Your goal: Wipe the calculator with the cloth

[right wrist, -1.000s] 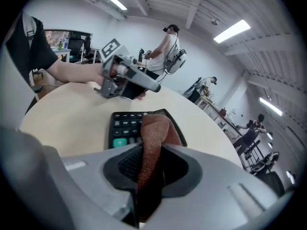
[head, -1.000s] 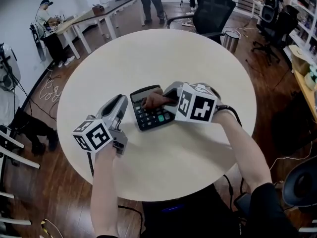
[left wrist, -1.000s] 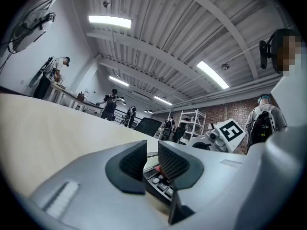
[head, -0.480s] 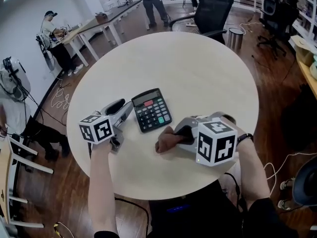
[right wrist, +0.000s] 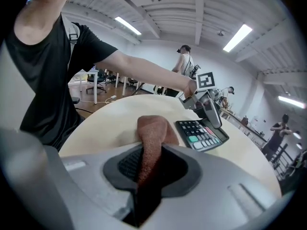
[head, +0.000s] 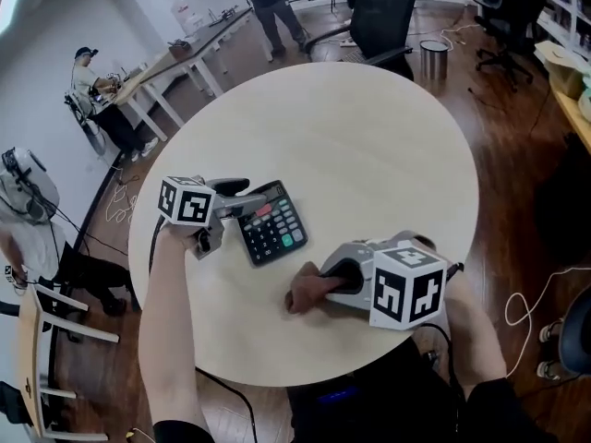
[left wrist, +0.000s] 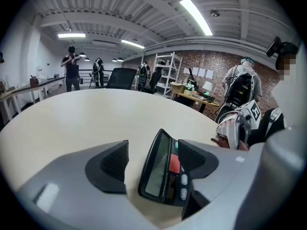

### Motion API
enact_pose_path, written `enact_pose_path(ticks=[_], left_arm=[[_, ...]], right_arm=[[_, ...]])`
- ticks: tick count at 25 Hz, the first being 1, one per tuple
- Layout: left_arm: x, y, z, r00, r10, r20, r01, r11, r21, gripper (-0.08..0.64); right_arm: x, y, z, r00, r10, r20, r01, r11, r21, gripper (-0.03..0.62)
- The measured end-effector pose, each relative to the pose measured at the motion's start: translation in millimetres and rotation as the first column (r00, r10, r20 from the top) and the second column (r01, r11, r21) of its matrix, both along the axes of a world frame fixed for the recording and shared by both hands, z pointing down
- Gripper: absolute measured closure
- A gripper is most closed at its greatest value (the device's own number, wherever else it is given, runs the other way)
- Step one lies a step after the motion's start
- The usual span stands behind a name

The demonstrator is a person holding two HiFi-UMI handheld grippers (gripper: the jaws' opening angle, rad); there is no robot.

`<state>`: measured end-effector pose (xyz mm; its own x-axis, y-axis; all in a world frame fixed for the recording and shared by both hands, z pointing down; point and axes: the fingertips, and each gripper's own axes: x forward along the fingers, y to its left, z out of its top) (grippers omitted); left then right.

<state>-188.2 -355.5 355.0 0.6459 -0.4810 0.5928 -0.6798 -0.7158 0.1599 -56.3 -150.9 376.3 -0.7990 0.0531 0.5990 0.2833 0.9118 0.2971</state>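
left tongs (head: 242, 197): you have just been opening them, straddling the calculator (head: 271, 227) unclamped on the bench (head: 369, 155). right tongs (head: 325, 282): clenching the cloth (head: 305, 293) nearby. risk: the calculator may be skidding once you are wiping, being unpinned.
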Motion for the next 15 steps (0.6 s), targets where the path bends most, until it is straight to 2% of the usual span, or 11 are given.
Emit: enact_pose_path(ticks=[1, 4, 9, 13, 15], left_arm=[[4, -3, 3, 1.0, 0.02, 0.002, -0.02, 0.999, -0.025, 0.231], [15, -7, 12, 0.998, 0.056, -0.023, -0.058, 0.994, -0.091, 0.329], [25, -4, 16, 0.989, 0.093, -0.114, -0.109, 0.983, -0.15, 0.421], [28, -5, 17, 0.982, 0.072, -0.172, -0.104, 0.977, -0.187, 0.444], [29, -2, 12, 0.975, 0.06, -0.214, -0.1, 0.979, -0.178, 0.455]], right_arm=[[3, -1, -1, 1.0, 0.0, 0.012, 0.001, 1.0, -0.008, 0.515], [12, -3, -3, 0.999, 0.002, 0.042, 0.0, 1.0, -0.032, 0.515], [20, -8, -4, 0.997, 0.007, 0.071, -0.004, 0.999, -0.048, 0.515], [23, -14, -5, 0.996, 0.021, 0.085, -0.015, 0.997, -0.07, 0.515], [25, -18, -6, 0.995, 0.037, 0.096, -0.029, 0.997, -0.078, 0.515]])
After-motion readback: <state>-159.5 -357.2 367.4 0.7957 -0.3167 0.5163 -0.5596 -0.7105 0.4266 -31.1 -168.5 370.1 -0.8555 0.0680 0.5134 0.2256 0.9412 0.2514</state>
